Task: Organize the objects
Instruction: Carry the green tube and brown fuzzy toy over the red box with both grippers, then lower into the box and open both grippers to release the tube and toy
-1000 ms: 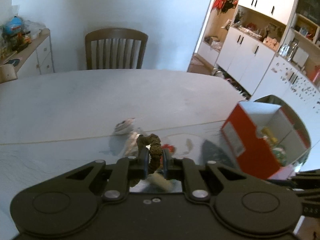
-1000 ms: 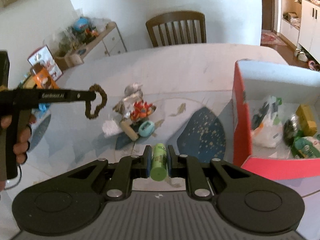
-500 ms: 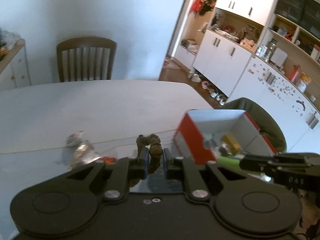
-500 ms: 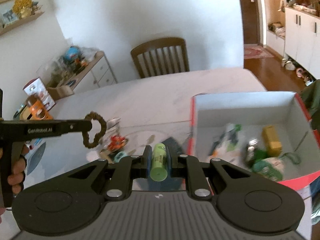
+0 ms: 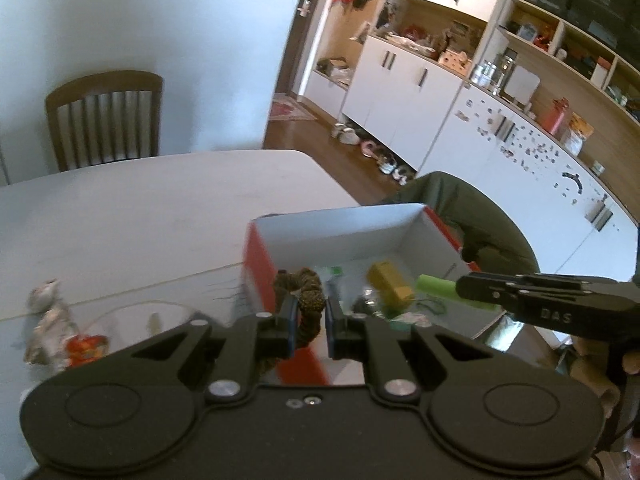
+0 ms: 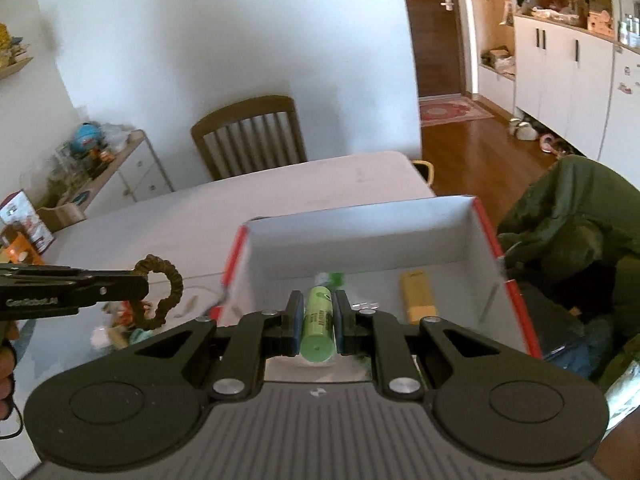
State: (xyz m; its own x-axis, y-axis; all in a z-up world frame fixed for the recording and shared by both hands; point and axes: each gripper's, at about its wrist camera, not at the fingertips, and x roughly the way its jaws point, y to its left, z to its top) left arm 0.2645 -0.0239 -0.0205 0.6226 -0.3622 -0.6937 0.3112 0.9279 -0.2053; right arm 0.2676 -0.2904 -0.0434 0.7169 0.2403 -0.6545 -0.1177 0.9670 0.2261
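Note:
My left gripper (image 5: 308,307) is shut on a brown scrunchie (image 5: 305,294), held just left of the red-and-white box (image 5: 256,256). From the right wrist view the scrunchie (image 6: 162,292) hangs from the left gripper's fingers (image 6: 100,290) beside the box's red left wall (image 6: 232,256). My right gripper (image 6: 316,312) is shut on a green tube (image 6: 318,320) and hovers over the open box. The tube (image 5: 436,285) also shows above the box's right side in the left wrist view. Inside lie a yellow block (image 6: 416,298) and other small items.
Loose small objects, among them a red wrapper (image 5: 84,346) and a crumpled foil piece (image 5: 42,294), lie on the table (image 5: 140,208) left of the box. A wooden chair (image 6: 250,136) stands at the far side. A green jacket (image 6: 580,216) is draped right of the box.
Both grippers have travelled right from the pile of loose items to the box, each keeping its object. The right gripper now hovers over the box interior.

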